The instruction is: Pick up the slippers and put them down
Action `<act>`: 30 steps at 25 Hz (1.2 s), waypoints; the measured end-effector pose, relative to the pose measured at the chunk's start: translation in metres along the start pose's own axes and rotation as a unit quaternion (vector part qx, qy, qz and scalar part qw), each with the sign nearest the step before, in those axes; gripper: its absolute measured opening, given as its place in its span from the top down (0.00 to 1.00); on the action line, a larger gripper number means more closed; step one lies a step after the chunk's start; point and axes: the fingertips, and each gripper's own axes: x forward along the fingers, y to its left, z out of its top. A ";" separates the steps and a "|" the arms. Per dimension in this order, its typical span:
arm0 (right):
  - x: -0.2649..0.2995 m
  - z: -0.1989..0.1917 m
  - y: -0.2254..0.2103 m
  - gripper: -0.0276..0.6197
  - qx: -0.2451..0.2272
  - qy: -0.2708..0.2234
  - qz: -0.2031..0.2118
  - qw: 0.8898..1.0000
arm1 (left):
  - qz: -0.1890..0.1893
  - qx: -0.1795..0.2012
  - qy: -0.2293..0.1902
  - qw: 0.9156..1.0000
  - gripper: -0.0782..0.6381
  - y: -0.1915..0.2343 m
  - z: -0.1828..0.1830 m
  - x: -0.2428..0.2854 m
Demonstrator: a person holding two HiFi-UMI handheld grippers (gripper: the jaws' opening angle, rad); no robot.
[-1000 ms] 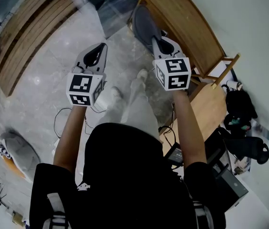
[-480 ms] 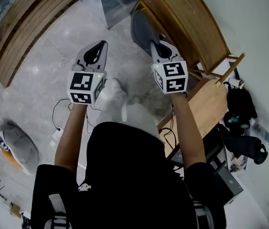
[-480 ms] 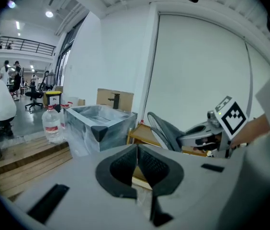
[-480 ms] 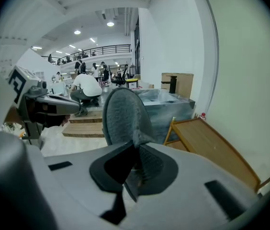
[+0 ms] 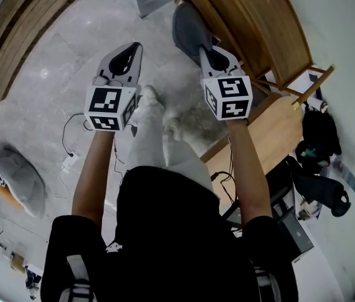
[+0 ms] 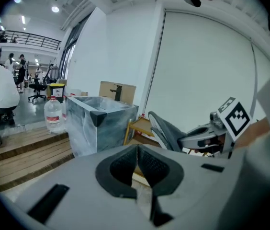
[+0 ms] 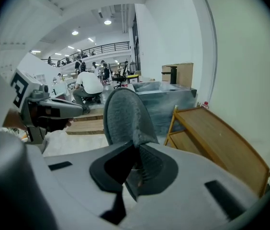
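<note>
Grey fabric slipper: pinched by its edge in right gripper, jaws clamped on it, carried beside brown wooden rack, likely for setting down. Left gripper: jaws together, empty.

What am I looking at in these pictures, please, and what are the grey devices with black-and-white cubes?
No robot here: a person holds a hand-held gripper in each hand, and the marker cube on each is part of it. The top-down picture comes from a camera on the person's head. The other two come from cameras riding on the hand-held grippers, looking along their jaws. The right hand-held gripper is shut on a grey slipper, near a wooden rack. The left hand-held gripper has its jaws together, with nothing between them. Below is a pale stone floor.
</note>
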 end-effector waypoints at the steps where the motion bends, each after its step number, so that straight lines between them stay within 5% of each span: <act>1: 0.001 -0.004 0.001 0.95 -0.002 -0.001 0.003 1.000 | 0.000 -0.002 0.001 1.000 0.88 0.000 -0.007 0.001; 18: 0.088 -0.116 0.007 0.95 0.012 -0.030 0.033 0.999 | 0.004 -0.021 0.026 0.999 0.88 0.026 -0.172 0.060; 30: 0.160 -0.229 0.003 0.95 0.007 -0.025 0.034 0.999 | 0.012 -0.007 0.014 1.000 0.88 0.042 -0.282 0.107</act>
